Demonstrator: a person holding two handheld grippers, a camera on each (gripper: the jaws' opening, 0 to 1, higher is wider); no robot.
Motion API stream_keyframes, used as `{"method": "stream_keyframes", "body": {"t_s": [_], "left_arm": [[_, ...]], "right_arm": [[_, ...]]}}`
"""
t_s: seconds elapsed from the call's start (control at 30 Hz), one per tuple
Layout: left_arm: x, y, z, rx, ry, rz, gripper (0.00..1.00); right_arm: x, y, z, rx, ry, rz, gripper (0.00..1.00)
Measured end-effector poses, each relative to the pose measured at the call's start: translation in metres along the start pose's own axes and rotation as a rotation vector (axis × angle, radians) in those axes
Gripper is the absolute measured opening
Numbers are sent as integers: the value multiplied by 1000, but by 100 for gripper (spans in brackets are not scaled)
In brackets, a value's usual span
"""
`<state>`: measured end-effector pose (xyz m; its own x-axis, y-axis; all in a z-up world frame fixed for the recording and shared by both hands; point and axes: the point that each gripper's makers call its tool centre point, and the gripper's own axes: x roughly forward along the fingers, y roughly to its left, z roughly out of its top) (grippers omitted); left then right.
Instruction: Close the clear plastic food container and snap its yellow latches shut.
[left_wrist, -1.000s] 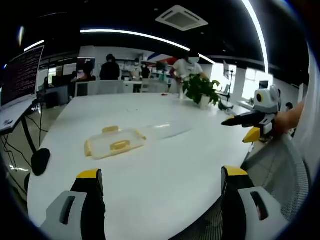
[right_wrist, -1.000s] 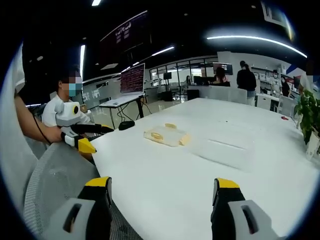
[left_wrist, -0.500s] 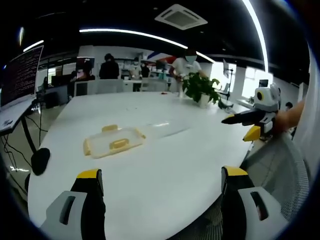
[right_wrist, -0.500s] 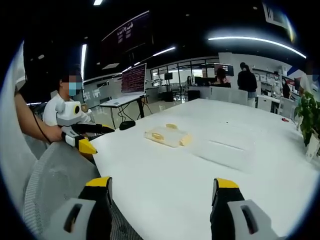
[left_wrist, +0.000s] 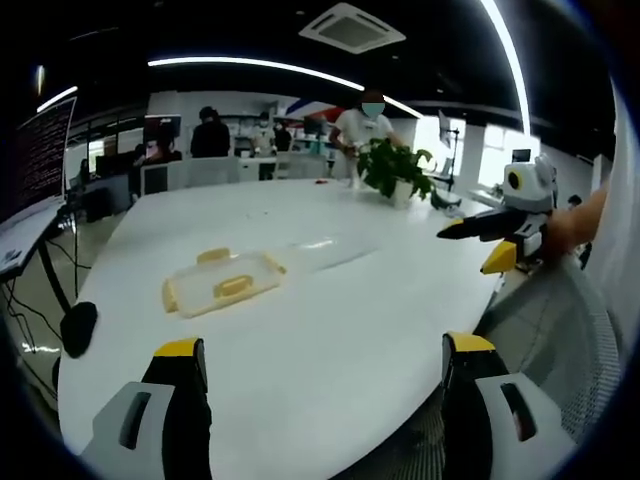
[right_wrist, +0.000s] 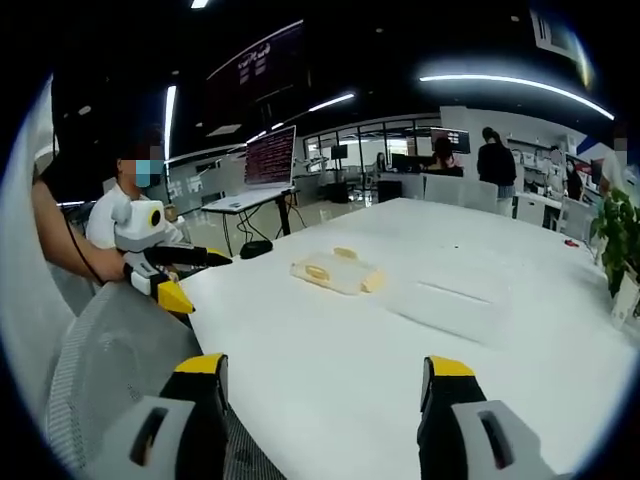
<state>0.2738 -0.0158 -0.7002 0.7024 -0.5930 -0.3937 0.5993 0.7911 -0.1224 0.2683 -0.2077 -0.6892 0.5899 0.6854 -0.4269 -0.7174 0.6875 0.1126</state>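
I see one lid (left_wrist: 222, 284) and one clear container (right_wrist: 448, 304) on the table (left_wrist: 330, 330) — both grippers' fingers (left_wrist: 180, 352) spread, holding nothing.

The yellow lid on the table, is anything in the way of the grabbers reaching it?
Nothing visible. Bare white table lies between both open grippers and the lid; the clear container sits beside it.

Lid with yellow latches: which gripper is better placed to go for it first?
Probably the left. In the left gripper view the lid lies just ahead of the open left gripper, slightly left. In the right gripper view it sits farther up the table, beyond the open right gripper.
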Motion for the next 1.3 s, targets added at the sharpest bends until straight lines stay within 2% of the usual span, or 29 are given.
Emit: {"method": "stream_keyframes", "body": {"t_s": [0.63,0.97,1.1,1.2,1.3], "left_arm": [[2,-3,-1,4,0,-22,98],[3,-6,-10,6,42,-37,97],[4,-5,-11,10,47,-34,97],[3,-4,-16,11,73,-23,98],[3,-2,-15,3,69,-2,98]], "right_arm": [[1,-6,-3,6,7,-31,78],[1,-6,-7,24,21,-31,78],[0,-3,-7,39,17,-14,77],[0,1,-6,44,10,9,78],[0,7,-5,22,7,32,78]]}}
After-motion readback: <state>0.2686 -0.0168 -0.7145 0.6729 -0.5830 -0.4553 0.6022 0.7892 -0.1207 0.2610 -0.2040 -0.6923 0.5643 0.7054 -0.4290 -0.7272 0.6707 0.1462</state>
